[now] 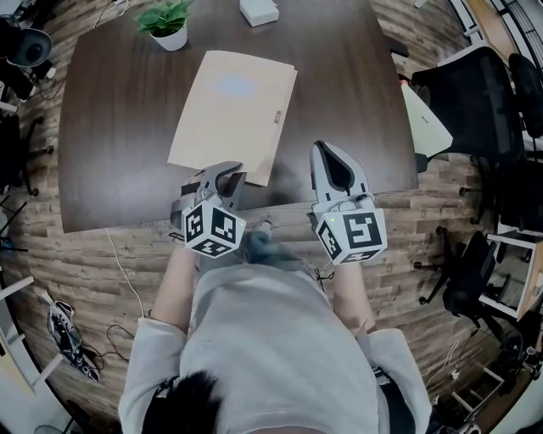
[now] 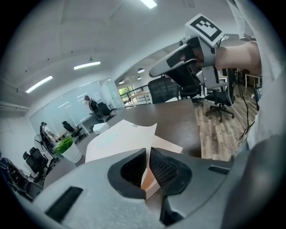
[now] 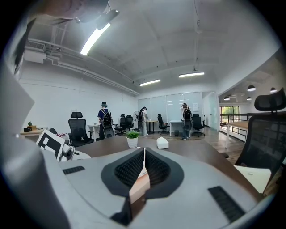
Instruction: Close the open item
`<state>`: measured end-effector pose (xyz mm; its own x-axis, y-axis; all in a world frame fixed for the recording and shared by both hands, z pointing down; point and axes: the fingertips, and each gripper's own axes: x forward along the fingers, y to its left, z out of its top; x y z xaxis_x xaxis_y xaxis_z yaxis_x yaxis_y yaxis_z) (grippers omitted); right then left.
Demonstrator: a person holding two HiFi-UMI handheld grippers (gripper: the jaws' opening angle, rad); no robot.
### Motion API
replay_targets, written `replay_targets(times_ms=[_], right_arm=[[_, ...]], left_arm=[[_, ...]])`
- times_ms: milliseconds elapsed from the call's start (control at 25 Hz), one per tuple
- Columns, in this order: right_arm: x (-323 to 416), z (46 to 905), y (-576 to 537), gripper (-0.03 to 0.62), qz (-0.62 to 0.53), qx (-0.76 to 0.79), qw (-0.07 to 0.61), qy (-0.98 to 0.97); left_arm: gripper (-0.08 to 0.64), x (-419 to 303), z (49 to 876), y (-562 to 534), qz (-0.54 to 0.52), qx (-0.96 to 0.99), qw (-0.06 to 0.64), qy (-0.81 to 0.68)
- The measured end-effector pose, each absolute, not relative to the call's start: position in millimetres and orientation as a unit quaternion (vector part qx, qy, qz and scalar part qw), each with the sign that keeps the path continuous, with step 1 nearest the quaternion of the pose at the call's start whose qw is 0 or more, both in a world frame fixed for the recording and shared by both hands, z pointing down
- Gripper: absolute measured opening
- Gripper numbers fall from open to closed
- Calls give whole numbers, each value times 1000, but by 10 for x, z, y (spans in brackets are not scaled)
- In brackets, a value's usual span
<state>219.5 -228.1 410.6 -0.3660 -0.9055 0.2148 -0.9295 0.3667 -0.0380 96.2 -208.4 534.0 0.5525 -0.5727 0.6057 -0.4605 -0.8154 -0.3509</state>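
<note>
Evidently the manila folder on the dark table has its front cover curled up at the near corner because my left gripper is pinched thin on that cover's edge, ready, I judge, to lay it flat. That arm reaches low and forward. The right gripper hovers beside the folder over the table's near edge, jaws together and empty.

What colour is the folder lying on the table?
Light tan, like manila card. The folder shows best in the head view.

potted plant — perhaps tissue box
</note>
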Motion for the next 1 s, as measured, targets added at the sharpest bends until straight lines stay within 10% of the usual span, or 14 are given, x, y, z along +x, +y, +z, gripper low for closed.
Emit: replay_targets(times_ms=[1000], right_arm=[[2252,4023,-2209,14,68,547,70,-831]], left_arm=[[95,1093,5768,-1946,-518,-844,68,124]])
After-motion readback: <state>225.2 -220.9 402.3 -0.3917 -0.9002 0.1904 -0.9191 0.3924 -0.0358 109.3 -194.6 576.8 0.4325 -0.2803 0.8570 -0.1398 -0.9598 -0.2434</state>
